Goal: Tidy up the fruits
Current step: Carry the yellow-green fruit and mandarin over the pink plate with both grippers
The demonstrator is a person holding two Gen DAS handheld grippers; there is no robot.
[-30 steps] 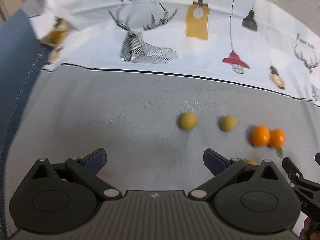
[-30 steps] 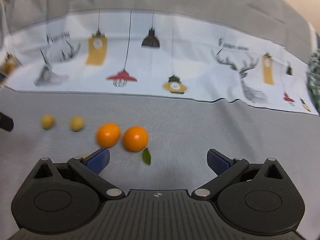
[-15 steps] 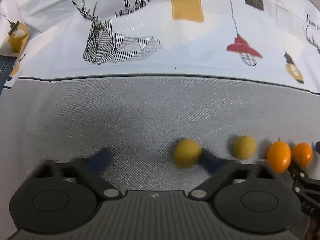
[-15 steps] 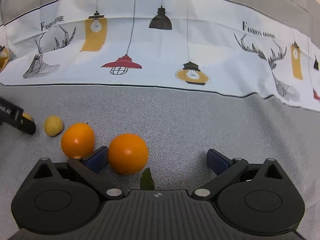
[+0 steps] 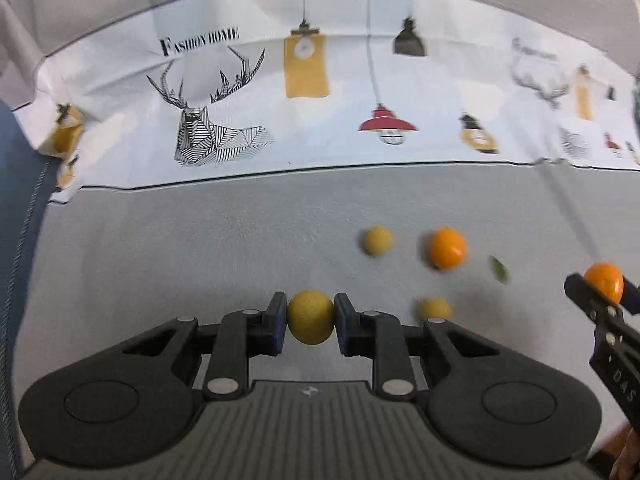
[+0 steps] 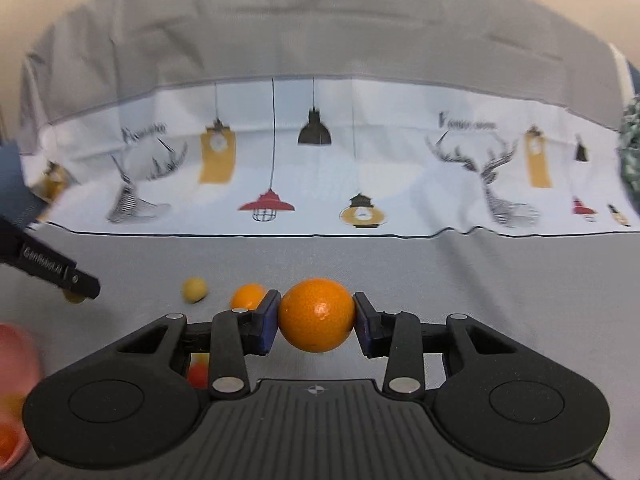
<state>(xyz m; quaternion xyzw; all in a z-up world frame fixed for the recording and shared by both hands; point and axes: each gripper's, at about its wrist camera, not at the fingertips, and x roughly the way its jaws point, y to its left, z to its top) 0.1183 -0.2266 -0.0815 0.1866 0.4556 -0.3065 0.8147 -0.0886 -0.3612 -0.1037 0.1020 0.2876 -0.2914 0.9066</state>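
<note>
The orange [image 6: 317,314] has a glossy, finely dimpled peel; the yellow fruit [image 5: 310,317] looks matt and faintly grainy. Both grippers, left [image 5: 310,322] and right [image 6: 316,320], are matt black plastic with blue pads [image 6: 269,320] and bright metal pivot pins [image 6: 228,384]. The grey tablecloth [image 6: 500,276] is matt woven cloth; the far printed fabric [image 5: 340,92] looks smoother and creased.

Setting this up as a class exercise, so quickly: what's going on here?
A person is sorting fruit on a grey tablecloth, holding a gripper in each hand. The left gripper is shut on a small yellow fruit, and the right gripper is shut on an orange. Another orange and two more yellow fruits lie loose on the cloth.
</note>
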